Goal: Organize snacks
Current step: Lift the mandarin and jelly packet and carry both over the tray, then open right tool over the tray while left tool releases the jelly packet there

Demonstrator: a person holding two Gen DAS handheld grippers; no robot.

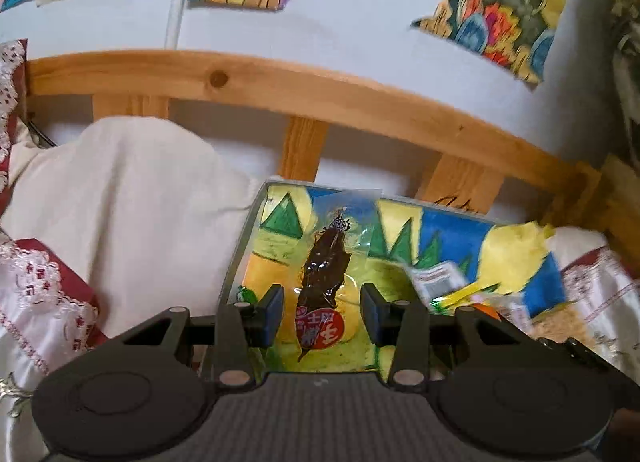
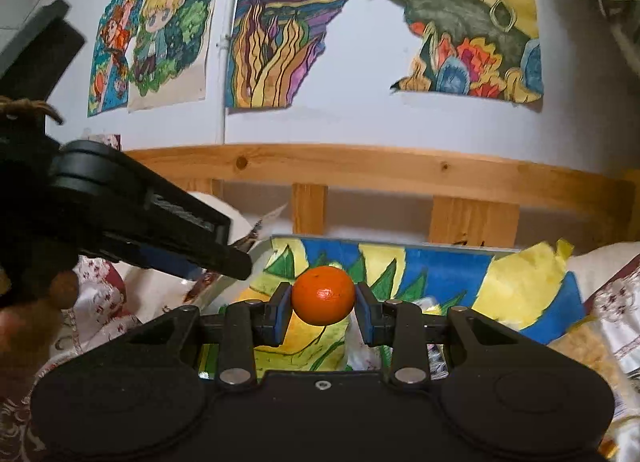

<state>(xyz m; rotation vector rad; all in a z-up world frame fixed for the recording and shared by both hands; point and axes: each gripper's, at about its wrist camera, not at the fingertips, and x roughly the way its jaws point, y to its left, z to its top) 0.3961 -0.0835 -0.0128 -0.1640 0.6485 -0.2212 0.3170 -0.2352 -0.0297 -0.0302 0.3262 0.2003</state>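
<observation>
The right tool (image 2: 323,312) is clenched on a small orange fruit (image 2: 323,294); both blue pads touch its sides, and it hangs above a painted tray (image 2: 440,262) on the bed. The left tool (image 1: 322,314) grasps a clear snack packet (image 1: 326,274) with a dark strip inside, held upright between its fingers over the same tray. More packets (image 1: 452,286) lie in the tray, blurred. A wooden bed rail (image 2: 360,169) stands behind.

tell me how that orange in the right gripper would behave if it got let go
The orange is round and smooth, so it would probably roll. The right hand-held gripper touches only its sides, so it may slip. It looks firm, not floppy.
</observation>
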